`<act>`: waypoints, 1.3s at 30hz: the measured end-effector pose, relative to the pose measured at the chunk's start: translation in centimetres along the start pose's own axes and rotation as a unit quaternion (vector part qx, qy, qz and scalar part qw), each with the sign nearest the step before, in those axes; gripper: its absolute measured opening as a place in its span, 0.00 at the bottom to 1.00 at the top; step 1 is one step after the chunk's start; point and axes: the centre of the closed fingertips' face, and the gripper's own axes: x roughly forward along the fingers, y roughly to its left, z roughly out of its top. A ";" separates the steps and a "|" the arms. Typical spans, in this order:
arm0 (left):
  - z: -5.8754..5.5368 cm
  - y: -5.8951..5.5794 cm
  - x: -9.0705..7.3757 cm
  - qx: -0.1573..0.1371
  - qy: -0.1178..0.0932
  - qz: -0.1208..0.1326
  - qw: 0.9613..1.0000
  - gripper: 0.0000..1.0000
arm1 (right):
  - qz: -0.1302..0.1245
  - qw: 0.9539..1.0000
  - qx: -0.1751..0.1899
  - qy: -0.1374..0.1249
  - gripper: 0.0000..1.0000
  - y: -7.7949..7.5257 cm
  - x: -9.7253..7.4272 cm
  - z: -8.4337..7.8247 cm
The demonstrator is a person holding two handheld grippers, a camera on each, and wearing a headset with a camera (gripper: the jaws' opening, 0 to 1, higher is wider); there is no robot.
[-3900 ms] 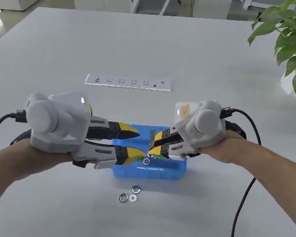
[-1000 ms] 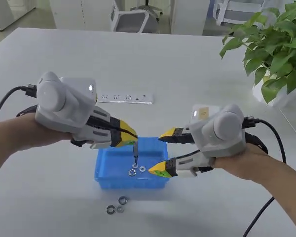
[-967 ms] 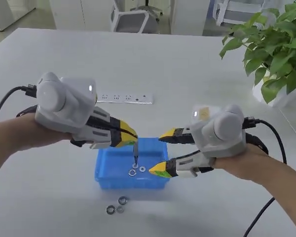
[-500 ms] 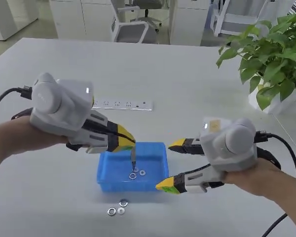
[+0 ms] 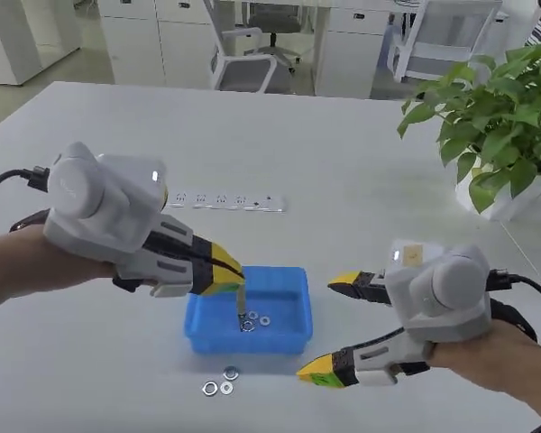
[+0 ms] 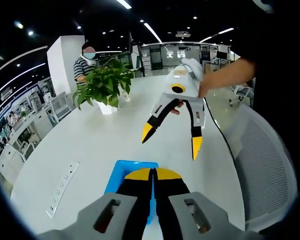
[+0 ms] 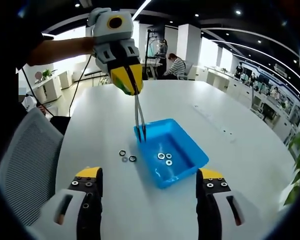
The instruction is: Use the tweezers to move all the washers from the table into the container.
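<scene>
My left gripper (image 5: pixel 227 273) is shut on slim metal tweezers (image 5: pixel 242 302) that point down into a blue container (image 5: pixel 293 276). Their tips sit by a few washers (image 5: pixel 255 318) on the container floor; whether they pinch one is unclear. Three washers (image 5: pixel 220 383) lie on the table just in front of the container. My right gripper (image 5: pixel 329 327) hangs open to the container's right, holding nothing. The right gripper view has the tweezers (image 7: pixel 139 120), the left gripper (image 7: pixel 127 80), the container (image 7: pixel 192 150) and the table washers (image 7: pixel 126 156). The left gripper view has the right gripper (image 6: pixel 172 142).
A white power strip (image 5: pixel 224 200) lies behind the container. A potted plant (image 5: pixel 487 135) stands at the table's right edge. Office chairs (image 5: pixel 252 36) and cabinets stand beyond the far edge. A person (image 6: pixel 85 65) stands past the plant.
My right gripper has opened and drawn back to the right, away from the container. The left gripper keeps the tweezers, their tips still inside it. The head camera has tilted up.
</scene>
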 end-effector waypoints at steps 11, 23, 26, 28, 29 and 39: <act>-1.2 -1.9 0.0 -0.006 0.001 0.001 1.000 0.04 | -0.010 1.000 0.015 -0.001 0.90 1.0 -0.5 -1.2; -3.1 -3.1 0.6 -0.022 0.003 0.006 1.000 0.04 | -0.022 0.999 0.029 0.002 1.00 1.3 -0.6 -1.8; -3.5 -3.3 0.8 -0.026 0.004 0.005 1.000 0.04 | -0.021 0.999 0.033 0.004 1.00 1.4 -0.6 -2.0; -3.8 -3.3 0.9 -0.030 0.003 0.006 1.000 0.04 | -0.021 0.999 0.033 0.007 1.00 1.5 -0.6 -2.2; -3.9 -3.4 1.0 -0.030 0.003 0.007 1.000 0.04 | -0.020 0.999 0.033 0.008 1.00 1.6 -0.6 -2.2; -5.1 -3.6 1.4 -0.036 0.007 0.007 0.999 0.04 | -0.014 0.999 0.033 0.022 0.99 2.4 -0.5 -3.3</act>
